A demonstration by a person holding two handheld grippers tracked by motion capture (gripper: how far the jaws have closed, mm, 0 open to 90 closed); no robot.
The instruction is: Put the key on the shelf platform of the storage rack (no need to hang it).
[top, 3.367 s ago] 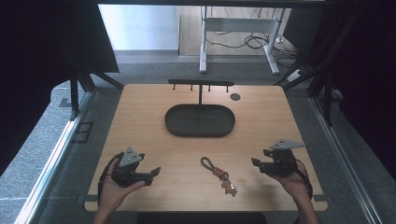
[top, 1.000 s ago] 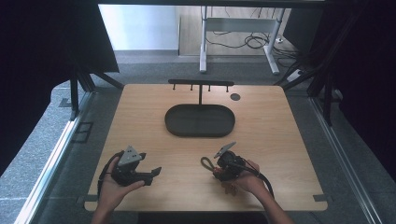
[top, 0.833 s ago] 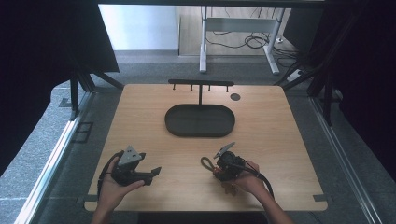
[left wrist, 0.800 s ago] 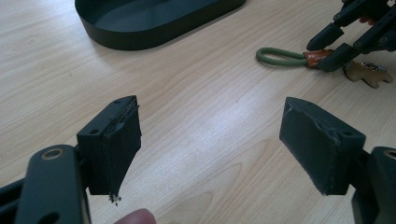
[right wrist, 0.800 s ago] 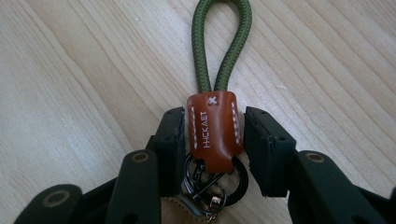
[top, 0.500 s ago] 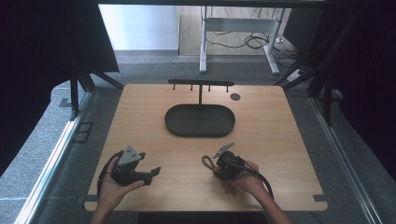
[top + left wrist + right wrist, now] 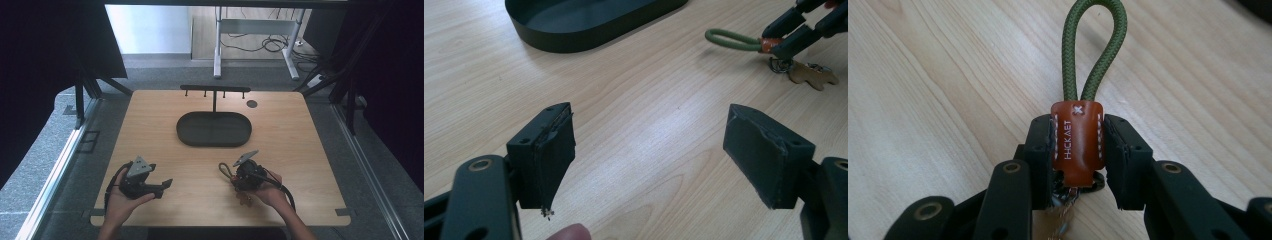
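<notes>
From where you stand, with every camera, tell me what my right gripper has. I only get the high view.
Observer: The right gripper has its jaws shut on the orange leather tab of a keychain.
Operator: Describe what sticks out ahead of the jaws.
Observer: A green cord loop runs forward from the tab, lying over the table.
Operator: Say what hangs behind the tab.
Observer: The left gripper view shows a metal ring and a tan bear-shaped charm on the wood.
Operator: Report the left gripper.
Observer: The left gripper has its jaws wide open over bare wood, holding nothing.
</notes>
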